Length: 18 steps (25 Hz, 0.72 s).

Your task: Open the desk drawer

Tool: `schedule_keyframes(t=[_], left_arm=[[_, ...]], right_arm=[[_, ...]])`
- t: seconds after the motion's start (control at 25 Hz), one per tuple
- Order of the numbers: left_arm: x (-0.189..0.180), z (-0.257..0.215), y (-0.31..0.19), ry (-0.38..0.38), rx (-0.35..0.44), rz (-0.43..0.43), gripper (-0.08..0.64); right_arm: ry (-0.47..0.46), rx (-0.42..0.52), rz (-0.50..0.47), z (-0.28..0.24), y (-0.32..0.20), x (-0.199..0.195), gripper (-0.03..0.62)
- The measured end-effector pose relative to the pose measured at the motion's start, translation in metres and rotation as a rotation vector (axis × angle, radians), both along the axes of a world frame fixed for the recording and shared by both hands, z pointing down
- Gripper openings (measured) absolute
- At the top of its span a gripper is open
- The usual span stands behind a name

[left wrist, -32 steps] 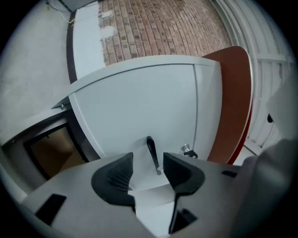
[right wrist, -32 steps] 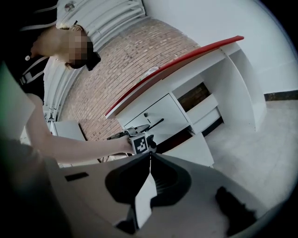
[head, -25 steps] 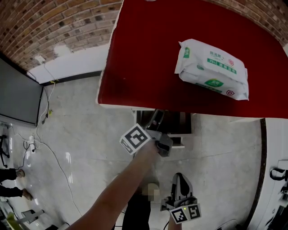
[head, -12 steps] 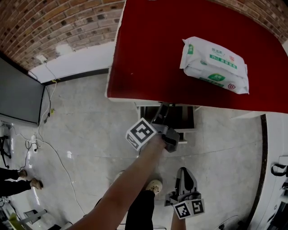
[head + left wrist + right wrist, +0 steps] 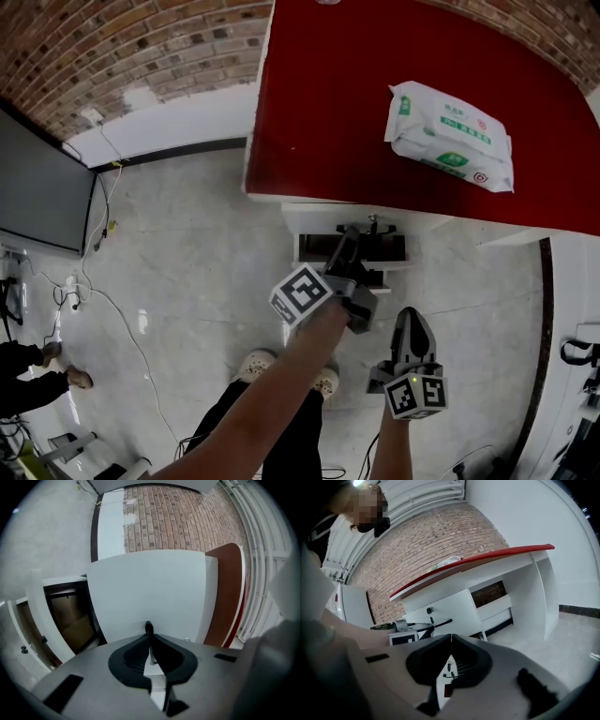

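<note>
Drawer point(image 5: 145, 590) under red desk point(image 5: 375, 112) looked hardly pulled out if at all, left gripper point(image 5: 149, 626) pinched shut at its white front with nothing visibly caught, right gripper point(image 5: 451, 635) closed, empty, well apart, so pull mostly remained.

Left gripper point(image 5: 345, 242) and drawer point(image 5: 386, 249) farther out from desk point(image 5: 328, 112) edge.

Wears dark trousers point(image 5: 302, 437), pale shoes point(image 5: 253, 364), perhaps clogs; ends in grey left gripper point(image 5: 348, 238), right gripper point(image 5: 411, 319), both bearing black-and-white marker cubes point(image 5: 302, 292).
</note>
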<state>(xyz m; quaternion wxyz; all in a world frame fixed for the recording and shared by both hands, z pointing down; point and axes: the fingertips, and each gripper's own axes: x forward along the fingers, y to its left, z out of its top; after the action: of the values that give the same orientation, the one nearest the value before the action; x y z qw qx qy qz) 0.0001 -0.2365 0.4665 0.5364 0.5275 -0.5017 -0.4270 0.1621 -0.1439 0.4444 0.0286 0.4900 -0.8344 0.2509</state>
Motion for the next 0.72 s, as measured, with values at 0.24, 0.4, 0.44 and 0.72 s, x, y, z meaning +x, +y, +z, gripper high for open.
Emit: schedule_keyframes(t=[0.24, 0.4, 0.44, 0.72], left_arm=[[0.011, -0.001, 0.027, 0.009, -0.052, 0.016, 0.032], [0.019, -0.002, 0.041, 0.015, -0.066, 0.021, 0.032], [0.02, -0.002, 0.045, 0.017, -0.069, 0.021, 0.032], [0.029, -0.003, 0.073, 0.018, -0.085, 0.022, 0.032]], right_arm=[[0.046, 0.033, -0.043, -0.018, -0.018, -0.008, 0.014], [0.043, 0.031, -0.048, -0.021, -0.021, -0.01, 0.014], [0.042, 0.03, -0.046, -0.021, -0.02, -0.01, 0.014], [0.025, 0.03, -0.031, -0.022, -0.016, -0.002, 0.014]])
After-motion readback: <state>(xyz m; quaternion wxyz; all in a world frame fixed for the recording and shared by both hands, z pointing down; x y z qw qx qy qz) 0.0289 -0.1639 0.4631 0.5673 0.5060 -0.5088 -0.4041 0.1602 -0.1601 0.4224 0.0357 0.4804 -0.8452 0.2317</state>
